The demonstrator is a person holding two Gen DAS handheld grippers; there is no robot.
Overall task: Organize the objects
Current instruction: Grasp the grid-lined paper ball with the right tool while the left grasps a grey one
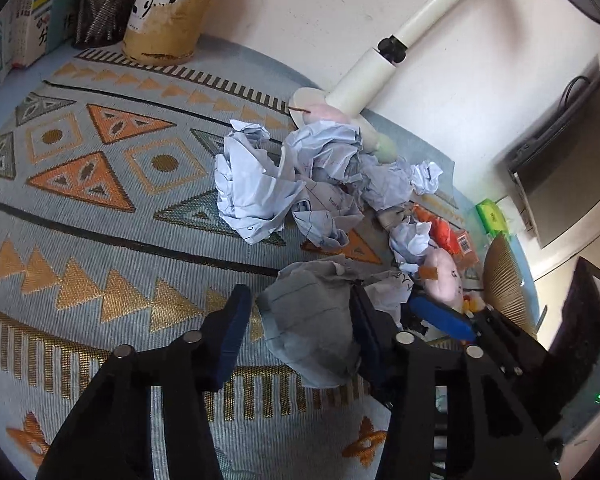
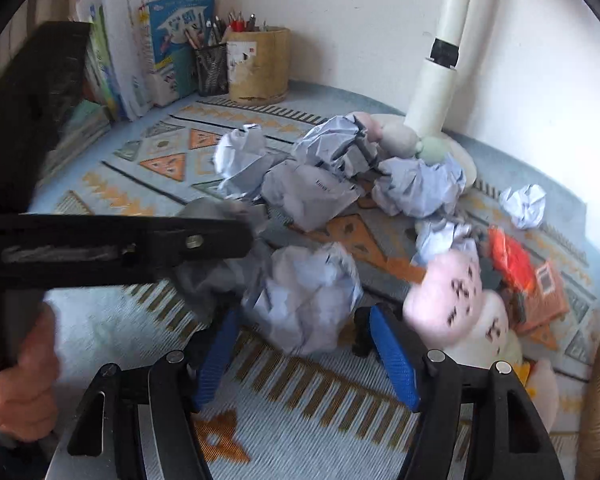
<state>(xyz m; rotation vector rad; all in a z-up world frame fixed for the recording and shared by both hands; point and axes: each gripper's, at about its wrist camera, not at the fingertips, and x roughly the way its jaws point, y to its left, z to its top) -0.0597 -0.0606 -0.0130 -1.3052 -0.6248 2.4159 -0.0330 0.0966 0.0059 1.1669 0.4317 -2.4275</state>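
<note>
Left wrist view has the left gripper (image 1: 296, 320) spread wide around a grey crumpled paper ball (image 1: 312, 320), one pad touching its right side and the other standing just off its left — not yet squeezing, as far as I can tell; right wrist view shows the right gripper (image 2: 304, 344) likewise agape about a white crumpled paper ball (image 2: 308, 296), neither pad clearly pressing. Both balls lie near the front edge of the patterned mat (image 1: 100, 200); more crumpled sheets (image 1: 300, 176) pile toward its back edge by the lamp base (image 1: 312, 100), with a pink plush toy (image 2: 456, 296) toward the right edge. The step looks like gathering waste paper — next, each claw should close firmly before lifting; loose paper may spring out.
</note>
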